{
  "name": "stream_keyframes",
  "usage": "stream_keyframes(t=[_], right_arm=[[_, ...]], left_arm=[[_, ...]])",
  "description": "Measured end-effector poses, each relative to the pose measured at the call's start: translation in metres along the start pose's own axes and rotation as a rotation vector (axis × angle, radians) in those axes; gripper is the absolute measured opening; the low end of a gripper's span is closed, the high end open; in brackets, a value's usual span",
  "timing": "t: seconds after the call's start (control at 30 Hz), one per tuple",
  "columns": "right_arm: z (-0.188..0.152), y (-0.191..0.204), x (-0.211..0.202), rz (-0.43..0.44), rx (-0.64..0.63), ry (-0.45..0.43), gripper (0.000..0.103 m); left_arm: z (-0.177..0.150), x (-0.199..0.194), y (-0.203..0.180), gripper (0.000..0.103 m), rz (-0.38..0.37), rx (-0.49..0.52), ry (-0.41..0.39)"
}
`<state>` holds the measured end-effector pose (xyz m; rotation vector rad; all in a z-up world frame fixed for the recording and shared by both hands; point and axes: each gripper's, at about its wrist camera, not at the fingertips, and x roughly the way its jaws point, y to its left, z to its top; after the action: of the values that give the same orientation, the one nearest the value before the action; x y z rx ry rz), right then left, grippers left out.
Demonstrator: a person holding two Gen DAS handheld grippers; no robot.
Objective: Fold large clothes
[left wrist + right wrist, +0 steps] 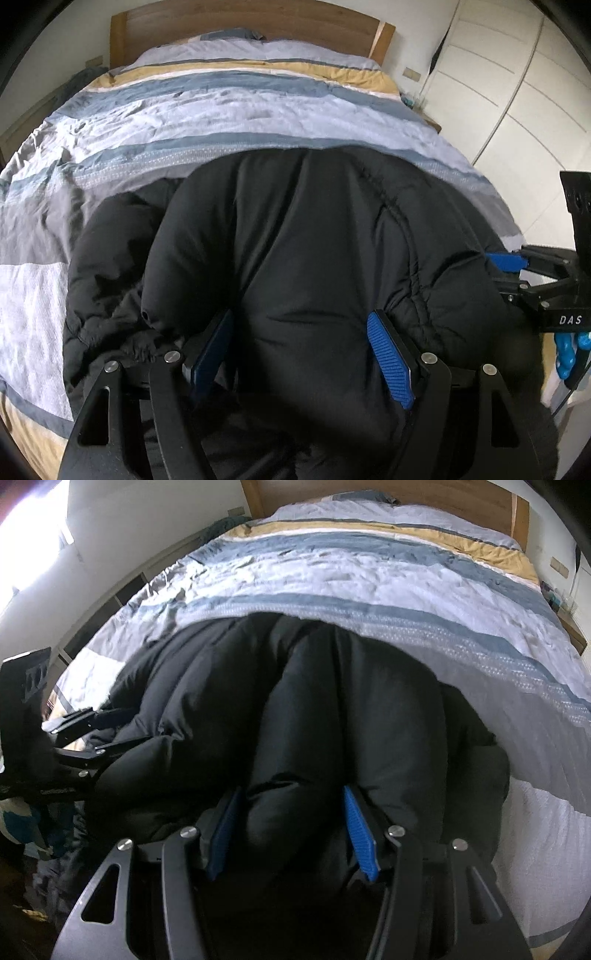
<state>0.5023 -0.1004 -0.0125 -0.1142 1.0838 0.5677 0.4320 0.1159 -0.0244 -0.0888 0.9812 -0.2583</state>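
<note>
A black puffy jacket (303,236) lies bunched on the bed's near end; it also fills the right wrist view (303,709). My left gripper (301,343) has its blue-padded jaws closed around a thick fold of the jacket. My right gripper (291,823) likewise clamps a thick roll of the jacket between its blue pads. The right gripper shows at the right edge of the left wrist view (506,260), pressed into the jacket. The left gripper shows at the left of the right wrist view (99,738), its tips buried in the fabric.
The bed carries a striped quilt (221,107) in white, blue, grey and yellow. A wooden headboard (251,18) stands at the far end. White wardrobe doors (517,92) are on the right. A nightstand (570,624) sits by the bed's far right corner.
</note>
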Motion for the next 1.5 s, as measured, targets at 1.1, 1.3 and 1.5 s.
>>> stream_keyframes(t=[1.1, 1.3, 1.5], right_arm=[[0.001, 0.025, -0.052, -0.044, -0.032, -0.057, 0.054], [-0.020, 0.015, -0.021, -0.047, -0.016, 0.003, 0.054], [-0.032, 0.003, -0.001, -0.033, 0.015, 0.015, 0.055]], left_arm=[[-0.005, -0.038, -0.030, 0.080, -0.019, 0.028, -0.005], [-0.016, -0.018, -0.026, 0.081, -0.001, 0.019, 0.030], [-0.018, -0.006, -0.028, 0.082, 0.013, 0.034, 0.034]])
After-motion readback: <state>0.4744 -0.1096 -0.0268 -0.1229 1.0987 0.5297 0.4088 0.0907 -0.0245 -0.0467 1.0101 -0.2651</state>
